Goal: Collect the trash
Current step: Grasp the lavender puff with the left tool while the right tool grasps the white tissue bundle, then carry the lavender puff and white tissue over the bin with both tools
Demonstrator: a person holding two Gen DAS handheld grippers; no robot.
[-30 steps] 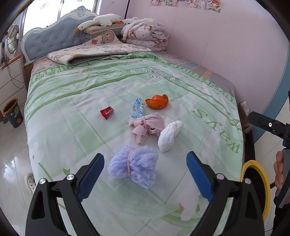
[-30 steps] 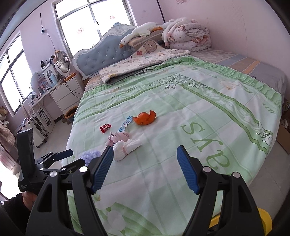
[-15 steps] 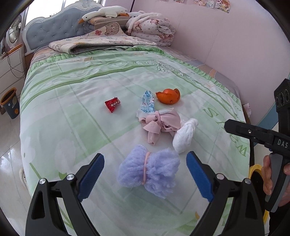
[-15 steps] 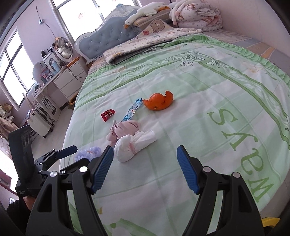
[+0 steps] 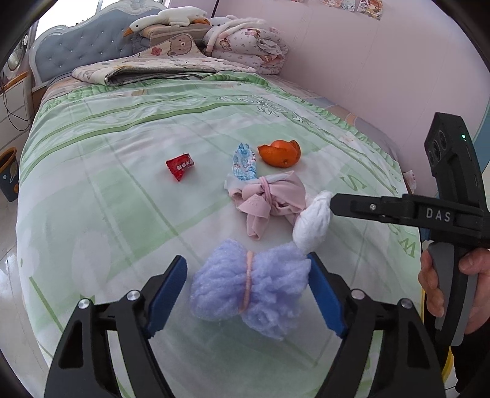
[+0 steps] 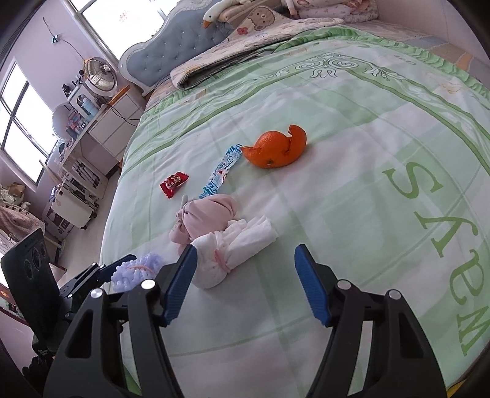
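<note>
Left gripper (image 5: 247, 293), jaws closing, straddles but does not yet pinch fluffy lilac bundle (image 5: 249, 286) on smooth green quilt (image 5: 122, 122).

Bed (image 5: 92, 189), green patterned cover. Lying on it: red wrapper (image 5: 180, 165); blue-white wrapper (image 5: 244, 161) just beside orange peel (image 5: 280, 153); pink cloth bundle (image 5: 269, 199) touching white cloth bundle (image 5: 314, 223); lilac fluffy bundle (image 5: 249, 290) nearest the foot. Folded quilt (image 5: 159, 69) and pillows (image 5: 171, 29) at the headboard end.
</note>
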